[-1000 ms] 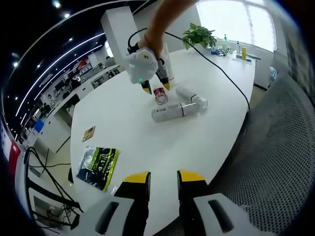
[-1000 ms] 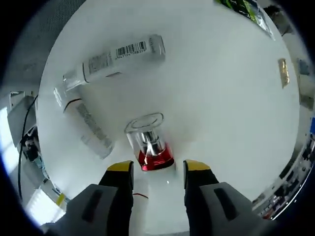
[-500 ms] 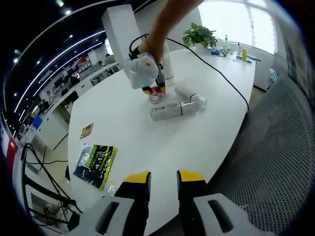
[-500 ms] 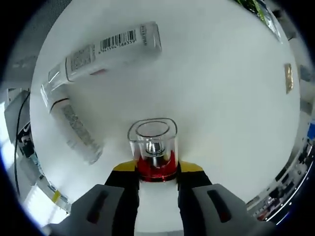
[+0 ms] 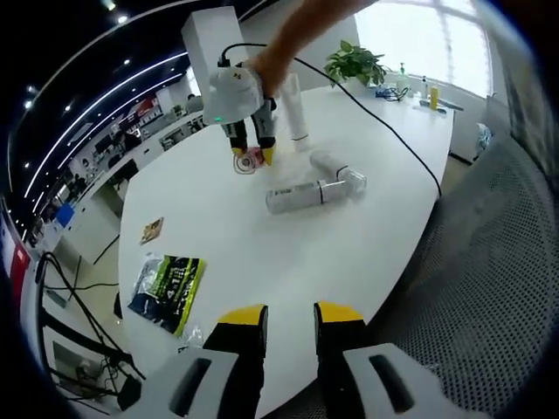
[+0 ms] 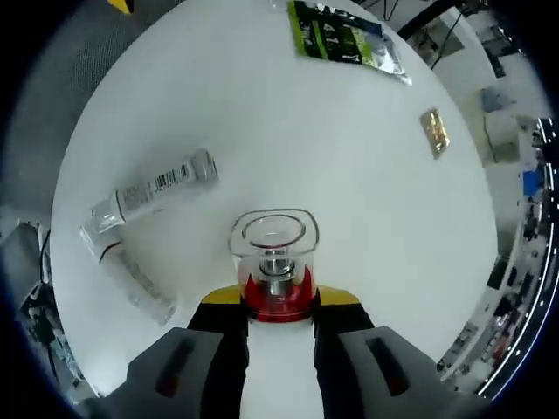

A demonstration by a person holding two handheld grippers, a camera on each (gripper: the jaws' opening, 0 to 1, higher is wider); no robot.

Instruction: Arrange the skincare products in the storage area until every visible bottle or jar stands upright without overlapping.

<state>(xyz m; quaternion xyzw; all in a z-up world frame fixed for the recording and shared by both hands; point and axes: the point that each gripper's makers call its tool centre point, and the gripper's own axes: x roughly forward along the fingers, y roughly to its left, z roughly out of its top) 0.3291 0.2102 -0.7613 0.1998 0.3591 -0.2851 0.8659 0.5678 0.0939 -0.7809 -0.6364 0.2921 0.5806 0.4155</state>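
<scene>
Bottle with red collar and clear cap sits clamped between the right tool's jaws above the counter, while the left tool hangs narrowly parted, holding nothing.

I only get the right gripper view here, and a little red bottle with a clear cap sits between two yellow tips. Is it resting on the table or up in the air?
Observer: In the left gripper view the right gripper holds the red bottle up off the white table.
Operator: Who is lifting it?
Observer: A person's arm comes down to that gripper from above.
Operator: What lies beyond the table?
Observer: A potted plant stands at the table's far end, near the windows.
</scene>
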